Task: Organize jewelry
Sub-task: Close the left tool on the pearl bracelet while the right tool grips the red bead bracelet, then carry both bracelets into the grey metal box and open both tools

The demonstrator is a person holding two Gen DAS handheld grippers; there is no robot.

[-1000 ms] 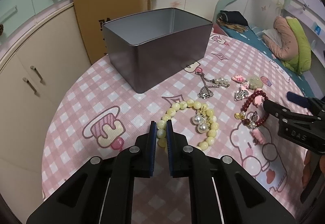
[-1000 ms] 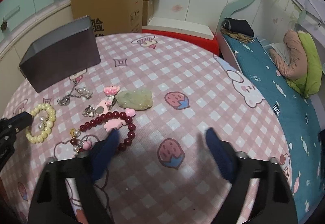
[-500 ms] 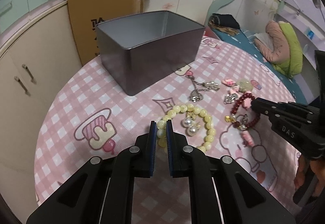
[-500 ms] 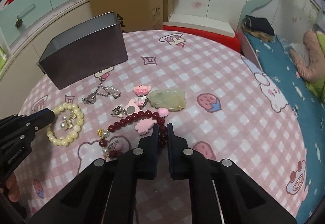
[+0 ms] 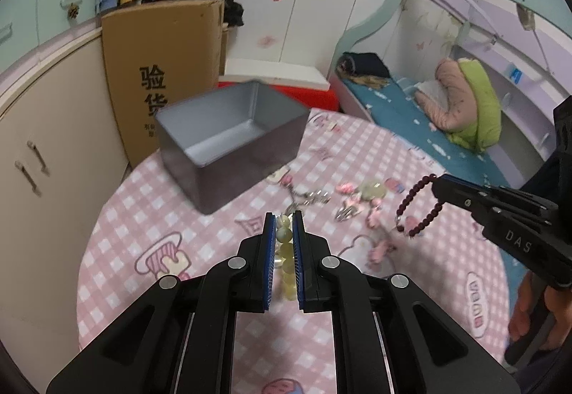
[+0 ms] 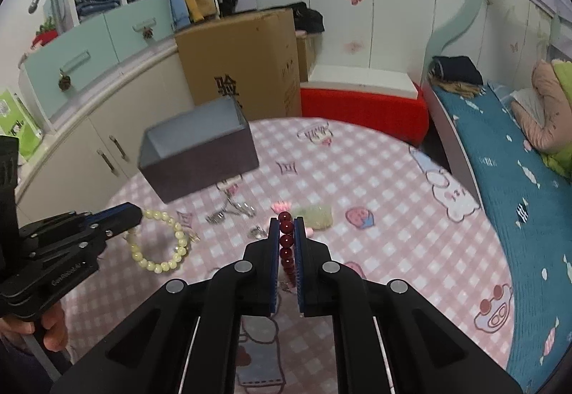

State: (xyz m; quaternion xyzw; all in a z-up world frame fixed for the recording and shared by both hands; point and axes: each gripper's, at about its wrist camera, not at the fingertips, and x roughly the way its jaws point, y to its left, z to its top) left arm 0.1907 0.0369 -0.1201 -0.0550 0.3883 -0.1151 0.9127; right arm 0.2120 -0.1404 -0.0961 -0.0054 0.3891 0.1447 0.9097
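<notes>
While each claw pinches a bracelet (yellow left, red right), trinkets litter the pink-checked tablecloth.

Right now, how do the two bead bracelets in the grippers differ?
The yellow bracelet has pale, creamy beads; the red bracelet has dark red ones. The yellow bracelet is pinched in the left gripper; the red bracelet is in the right gripper. The yellow bracelet's beads look larger. Both hang as loops above the pink checked tablecloth, clamped on a few beads.

Open tin unobstructed above, trinkets beside
</notes>
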